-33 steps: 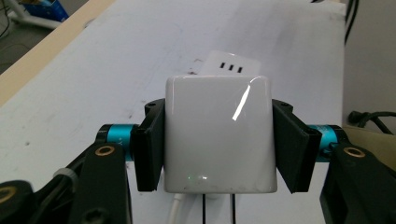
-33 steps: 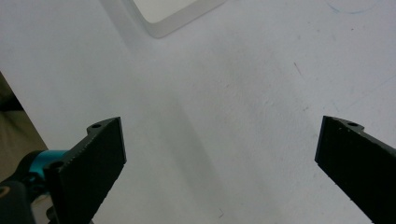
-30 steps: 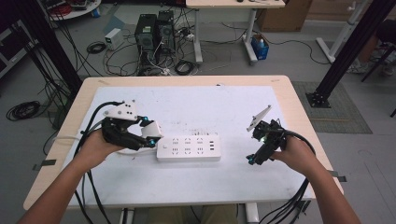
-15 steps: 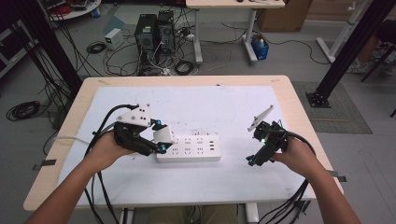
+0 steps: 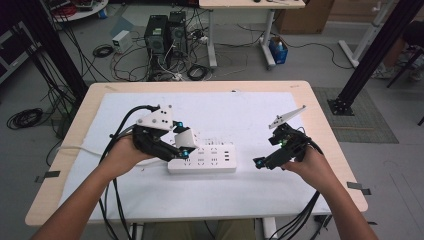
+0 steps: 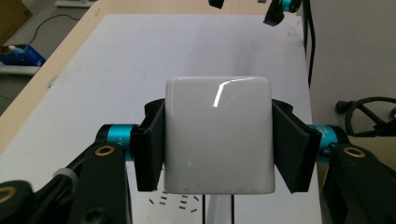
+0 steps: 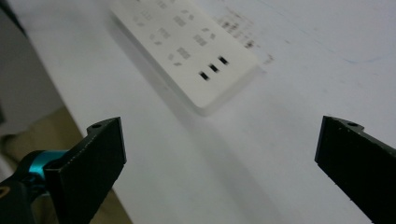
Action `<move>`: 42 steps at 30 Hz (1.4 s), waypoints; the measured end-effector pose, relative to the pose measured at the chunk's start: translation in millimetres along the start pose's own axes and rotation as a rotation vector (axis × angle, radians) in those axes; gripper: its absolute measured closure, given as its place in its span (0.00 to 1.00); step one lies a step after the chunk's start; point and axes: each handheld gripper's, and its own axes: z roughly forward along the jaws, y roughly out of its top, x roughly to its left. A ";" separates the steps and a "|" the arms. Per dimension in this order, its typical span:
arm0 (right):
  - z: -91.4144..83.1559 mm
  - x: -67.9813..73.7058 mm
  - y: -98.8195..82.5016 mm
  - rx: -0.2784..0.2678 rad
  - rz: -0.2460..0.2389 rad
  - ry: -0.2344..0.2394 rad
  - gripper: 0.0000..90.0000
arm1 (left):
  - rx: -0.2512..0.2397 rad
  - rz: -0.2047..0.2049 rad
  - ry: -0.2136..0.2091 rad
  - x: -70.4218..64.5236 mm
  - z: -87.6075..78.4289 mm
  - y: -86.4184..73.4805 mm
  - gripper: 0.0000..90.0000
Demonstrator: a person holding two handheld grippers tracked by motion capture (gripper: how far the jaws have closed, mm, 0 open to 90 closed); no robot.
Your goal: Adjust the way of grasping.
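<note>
So we've got the left gripper [image 6: 218,154] clamped on the white charger block [image 6: 218,135] right over the left end of the power strip [image 5: 202,159], right gripper [image 7: 224,158] wide open nearby, and next we'd guess it's lining the prongs up with a socket.

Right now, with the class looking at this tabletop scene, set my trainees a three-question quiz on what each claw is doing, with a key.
1. True or false: the left claw is clamped on a white cube-shaped adapter.
2. Which object lies flat on the table between the two hands?
A. a keyboard
B. a white power strip
C. a notebook
3. Fill in: the right claw has its jaws ____ with nothing between them.

Key: 1 true; 2 B; 3 open.
</note>
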 end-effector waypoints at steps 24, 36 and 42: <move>15.4 8.9 17.7 -0.222 0.399 0.419 0.01 | 0.043 0.103 -0.028 -9.0 51.6 22.3 0.47; 31.3 19.5 31.0 -0.203 0.439 0.480 0.02 | 0.086 0.168 -0.004 -22.3 70.1 36.1 0.47; 36.3 20.9 35.0 -0.192 0.466 0.485 0.02 | 0.090 0.178 0.005 -23.6 73.0 37.4 0.47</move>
